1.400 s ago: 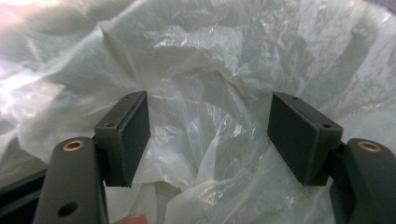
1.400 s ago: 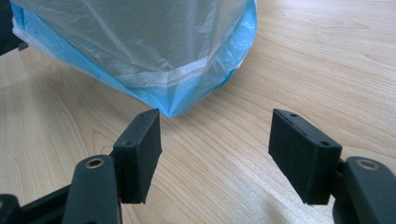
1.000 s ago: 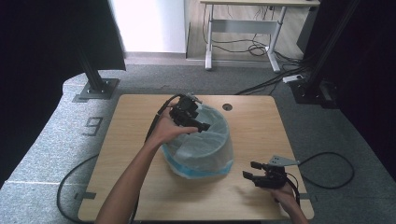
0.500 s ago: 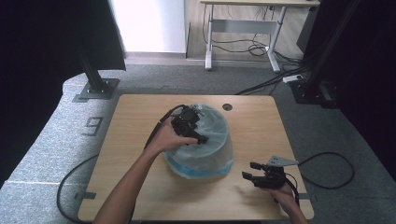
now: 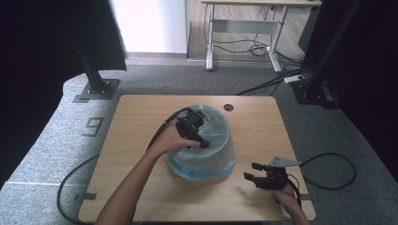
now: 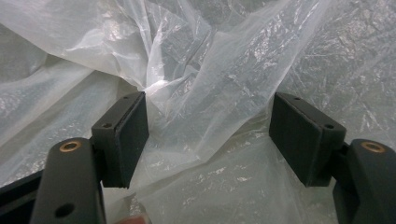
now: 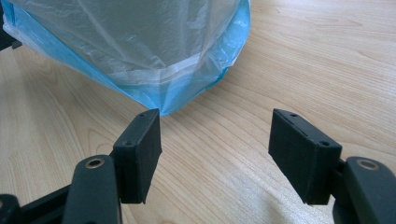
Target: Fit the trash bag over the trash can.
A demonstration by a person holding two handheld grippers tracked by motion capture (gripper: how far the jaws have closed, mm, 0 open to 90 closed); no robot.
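Reaching down into the plastic bag (image 5: pixel 206 150), left tongs (image 5: pixel 193 131) gape wide; right tongs (image 5: pixel 257 174) rest released

High: we look down on the table (image 5: pixel 141 187) | left gripper view: pressed against bag (image 6: pixel 224 70) | right: low, sharing that bag.

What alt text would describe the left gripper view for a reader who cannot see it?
The left gripper, its two black jaws open, points into crumpled translucent white plastic film. A raised fold of the film stands between the jaws, close to one pad, but is not pinched.
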